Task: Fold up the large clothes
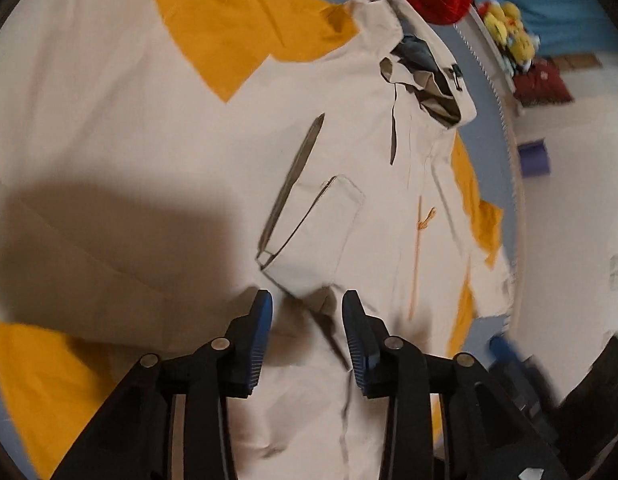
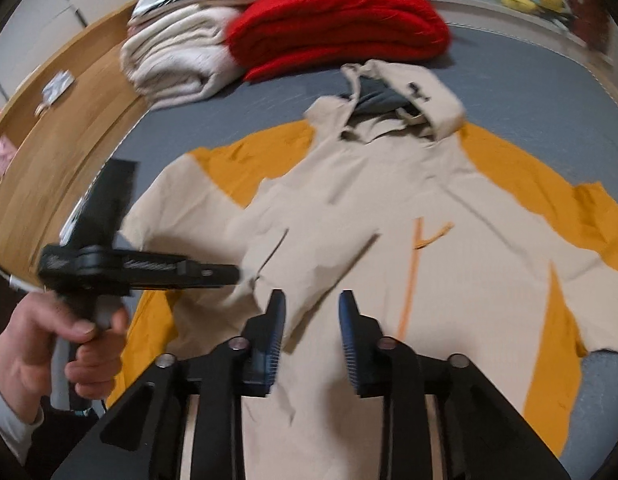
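**Barely begun: jacket spread flat, both grippers poised over it**

So far no fold shows. The beige-and-yellow hooded jacket (image 2: 373,208) lies front-up and spread out on the grey-blue bed surface (image 2: 541,92), its hood (image 2: 413,92) at the far end and both sleeves stretched out to left and right. The orange zipper line (image 2: 413,280) runs down the chest, and a pocket flap (image 1: 325,224) sits near the middle in the left wrist view. By my reading, every fold is still to come: sleeves in, sides over, then the body doubled. At the far edge, a red folded garment (image 2: 341,20) and a cream one (image 2: 177,60) sit stacked, well apart from the jacket's hem.

The left gripper (image 1: 307,336) points steeply down at the jacket's lower front, jaws partly apart with only cloth showing beyond them; nothing is pinched between its blue pads (image 1: 261,336). The right gripper (image 2: 312,336) tilts down likewise over the near hem, jaws at a similar narrow-to-middling gap, gripping nothing. In the right wrist view the person's left hand (image 2: 57,344) clasps the other tool's handle at the near left, its fingers reaching across to the jacket's left sleeve edge; whether they touch the cloth I cannot tell through the blur.
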The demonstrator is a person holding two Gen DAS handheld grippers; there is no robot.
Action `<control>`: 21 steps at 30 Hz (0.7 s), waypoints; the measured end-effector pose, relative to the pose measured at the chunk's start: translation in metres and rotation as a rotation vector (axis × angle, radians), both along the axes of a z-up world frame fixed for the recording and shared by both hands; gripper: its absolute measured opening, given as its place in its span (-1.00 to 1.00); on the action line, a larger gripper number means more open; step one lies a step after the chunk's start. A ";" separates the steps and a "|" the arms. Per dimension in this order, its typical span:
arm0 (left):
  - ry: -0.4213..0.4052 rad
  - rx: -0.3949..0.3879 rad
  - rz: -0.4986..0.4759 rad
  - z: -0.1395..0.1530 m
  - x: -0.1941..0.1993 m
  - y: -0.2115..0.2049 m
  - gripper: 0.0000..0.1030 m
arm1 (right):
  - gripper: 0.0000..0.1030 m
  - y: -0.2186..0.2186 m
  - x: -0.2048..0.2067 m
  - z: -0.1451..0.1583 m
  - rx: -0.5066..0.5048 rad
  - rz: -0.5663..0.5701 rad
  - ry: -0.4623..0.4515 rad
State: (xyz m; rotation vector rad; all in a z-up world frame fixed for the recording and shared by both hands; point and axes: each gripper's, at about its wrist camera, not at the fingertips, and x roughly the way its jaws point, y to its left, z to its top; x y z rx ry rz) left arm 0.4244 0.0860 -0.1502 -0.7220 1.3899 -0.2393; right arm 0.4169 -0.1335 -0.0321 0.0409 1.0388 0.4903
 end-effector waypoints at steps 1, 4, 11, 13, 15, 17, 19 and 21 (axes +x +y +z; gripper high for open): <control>0.008 -0.015 0.012 -0.003 0.001 0.000 -0.33 | -0.35 0.005 -0.001 -0.003 -0.003 0.015 0.000; 0.011 -0.047 0.030 -0.010 0.003 -0.003 -0.32 | -0.33 0.020 -0.007 -0.014 -0.022 0.074 0.004; -0.061 -0.078 0.016 -0.004 0.005 -0.003 -0.90 | -0.32 0.033 -0.007 -0.029 -0.046 0.110 0.021; -0.131 -0.116 -0.026 0.013 0.007 -0.011 -0.91 | -0.33 0.034 -0.005 -0.032 -0.049 0.109 0.026; -0.178 -0.181 -0.072 0.026 0.008 -0.021 -1.00 | -0.32 0.034 -0.003 -0.034 -0.049 0.106 0.031; -0.201 -0.227 -0.107 0.032 0.008 -0.029 -1.00 | -0.32 0.034 -0.001 -0.038 -0.054 0.102 0.036; -0.210 -0.272 -0.152 0.036 0.007 -0.040 -1.00 | -0.32 0.035 0.002 -0.042 -0.054 0.098 0.050; -0.208 -0.287 -0.189 0.038 0.005 -0.050 -1.00 | -0.32 0.035 0.002 -0.046 -0.061 0.090 0.057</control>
